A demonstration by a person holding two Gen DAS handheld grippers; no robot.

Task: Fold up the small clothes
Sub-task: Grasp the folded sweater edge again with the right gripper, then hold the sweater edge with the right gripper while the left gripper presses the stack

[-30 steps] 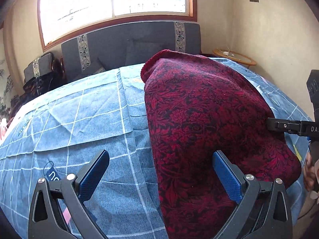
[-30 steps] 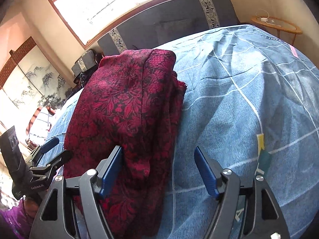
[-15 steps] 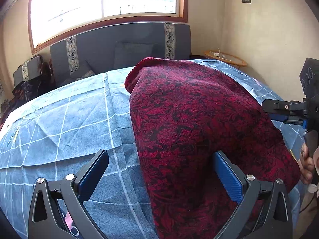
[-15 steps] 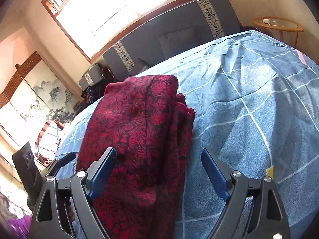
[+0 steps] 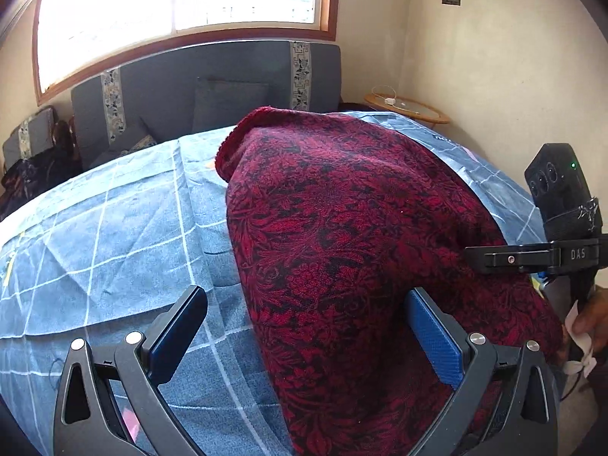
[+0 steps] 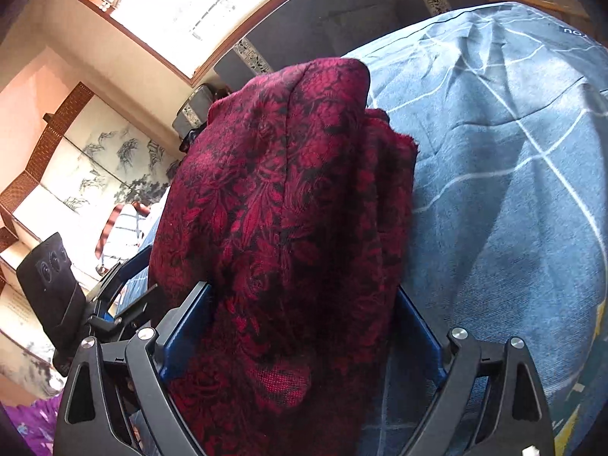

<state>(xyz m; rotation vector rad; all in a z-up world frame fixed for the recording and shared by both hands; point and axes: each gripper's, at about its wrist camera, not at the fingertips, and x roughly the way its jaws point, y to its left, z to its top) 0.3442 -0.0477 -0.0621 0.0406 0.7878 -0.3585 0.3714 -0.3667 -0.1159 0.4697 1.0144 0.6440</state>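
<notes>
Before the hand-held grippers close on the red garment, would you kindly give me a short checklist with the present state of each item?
1. Red floral garment lies folded lengthwise on the blue checked bedspread: ok.
2. Right hand-held gripper has the garment's near end between its pads, jaws opening, not yet gripping: ok.
3. Left hand-held gripper open and straddling the garment's left edge, one pad over cloth, one over bedspread: ok.
4. Right-side layers aligned: not ok, an under layer sticks out unevenly in the right wrist view.
5. Far end lying flat: cannot tell.
</notes>
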